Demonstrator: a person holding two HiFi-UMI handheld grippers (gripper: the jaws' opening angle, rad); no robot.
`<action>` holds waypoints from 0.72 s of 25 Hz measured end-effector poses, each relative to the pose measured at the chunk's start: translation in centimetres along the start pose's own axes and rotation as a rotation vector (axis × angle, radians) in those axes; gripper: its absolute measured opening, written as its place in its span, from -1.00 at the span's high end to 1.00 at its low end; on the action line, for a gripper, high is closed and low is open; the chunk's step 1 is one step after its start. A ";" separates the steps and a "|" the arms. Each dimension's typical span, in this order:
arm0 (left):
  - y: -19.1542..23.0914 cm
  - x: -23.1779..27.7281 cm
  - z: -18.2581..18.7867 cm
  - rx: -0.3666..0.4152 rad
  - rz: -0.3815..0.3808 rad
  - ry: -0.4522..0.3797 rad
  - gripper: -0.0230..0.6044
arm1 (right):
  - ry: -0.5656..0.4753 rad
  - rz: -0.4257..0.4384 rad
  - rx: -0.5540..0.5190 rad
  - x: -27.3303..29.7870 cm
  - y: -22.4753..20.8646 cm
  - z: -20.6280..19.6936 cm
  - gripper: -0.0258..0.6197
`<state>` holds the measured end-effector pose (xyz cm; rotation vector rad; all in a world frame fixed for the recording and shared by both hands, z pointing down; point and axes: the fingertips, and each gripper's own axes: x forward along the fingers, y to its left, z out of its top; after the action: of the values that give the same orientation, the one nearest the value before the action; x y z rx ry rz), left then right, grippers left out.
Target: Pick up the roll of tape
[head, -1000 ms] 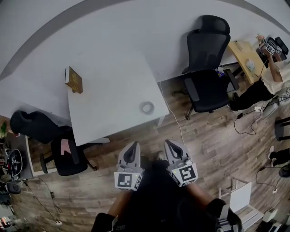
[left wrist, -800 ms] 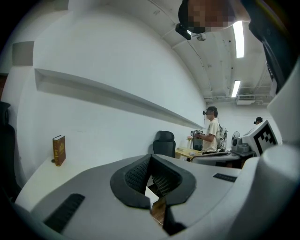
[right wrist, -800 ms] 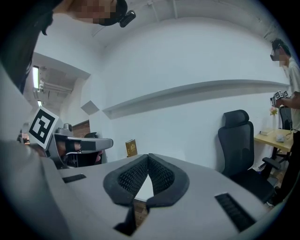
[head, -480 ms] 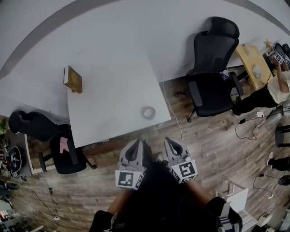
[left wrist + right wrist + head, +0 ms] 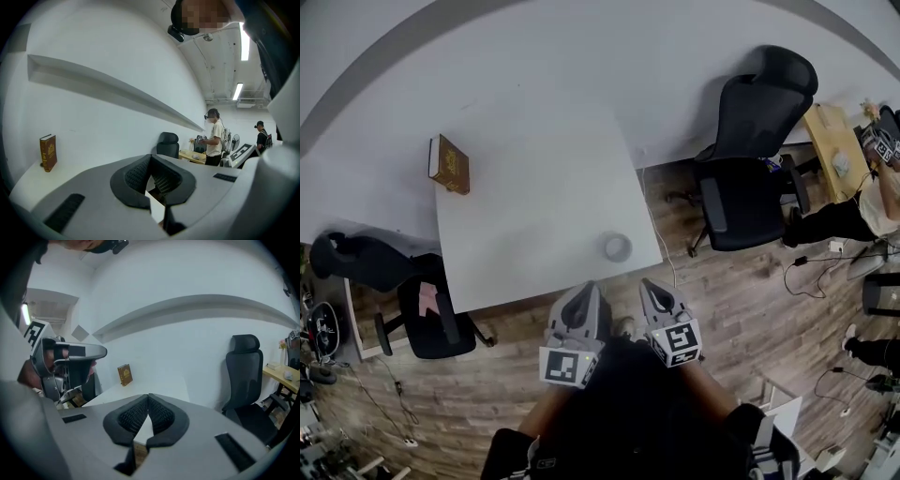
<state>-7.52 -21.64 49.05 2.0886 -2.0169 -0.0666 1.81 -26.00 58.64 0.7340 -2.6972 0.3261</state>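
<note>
White table (image 5: 534, 187), wood floor (image 5: 750, 309), black chair (image 5: 745, 197)

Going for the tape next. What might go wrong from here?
1. The tape lies flat close to the table's near right corner; a clumsy touch might slide it off.
2. The left gripper and right gripper both have jaws together; unopened, either would shove the tape.
3. Neither gripper view shows the tape, so aim rests on the head view.

An office is showing here: a white desk (image 5: 534, 197) is standing against a plain white wall (image 5: 581, 56). Black swivel office chairs (image 5: 748, 187) are sitting on wood-plank flooring (image 5: 741, 300), cables (image 5: 806, 269) are trailing across it, and ceiling strip lights (image 5: 244, 42) are glowing over people (image 5: 215, 140) working at a further wooden desk (image 5: 192, 156).
</note>
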 end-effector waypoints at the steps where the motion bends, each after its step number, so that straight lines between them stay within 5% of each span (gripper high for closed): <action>1: 0.4 0.4 0.0 -0.005 0.000 0.002 0.87 | 0.021 0.010 -0.002 0.8 -0.1 -0.4 0.88; 18: 5.6 5.8 -0.6 -0.046 0.003 0.048 0.87 | 0.558 0.230 -0.298 11.8 -1.1 -14.0 0.68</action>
<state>-12.58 -27.38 51.48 2.0399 -1.9720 -0.0616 -3.70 -28.02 76.03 0.2011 -2.2226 0.1450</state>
